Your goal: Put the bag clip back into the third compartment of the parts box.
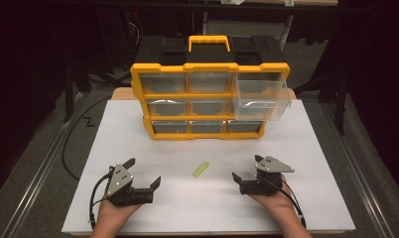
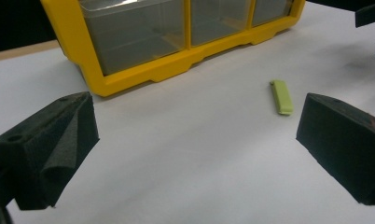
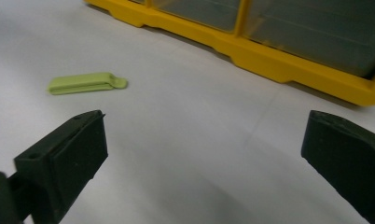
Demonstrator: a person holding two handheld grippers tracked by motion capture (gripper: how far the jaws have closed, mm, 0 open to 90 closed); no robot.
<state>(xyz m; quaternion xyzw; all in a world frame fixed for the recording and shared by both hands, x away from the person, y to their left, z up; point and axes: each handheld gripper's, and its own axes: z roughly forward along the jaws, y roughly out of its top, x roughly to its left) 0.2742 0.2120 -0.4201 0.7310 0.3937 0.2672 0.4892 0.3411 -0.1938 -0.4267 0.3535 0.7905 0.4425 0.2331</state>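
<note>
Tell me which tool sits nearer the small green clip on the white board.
Right, narrowly. The right tool sits open to the right of the green clip, roughly level with it. The left tool sits open to the clip's left, a little farther off. Neither touches it.

Matt white sheet (image 1: 297, 148) over table, paper-like, smooth. Glossy yellow plastic frame on organizer (image 1: 210, 101); black plastic top; drawers of clear smooth plastic, one drawer (image 1: 262, 96) glassy with sheen. Small clip (image 1: 201, 169) of pale green plastic, satin finish. Black matt foam-like pads (image 2: 59, 140) on left gripper (image 1: 144, 172); grey dull metal plate on right gripper (image 1: 247, 167).
</note>
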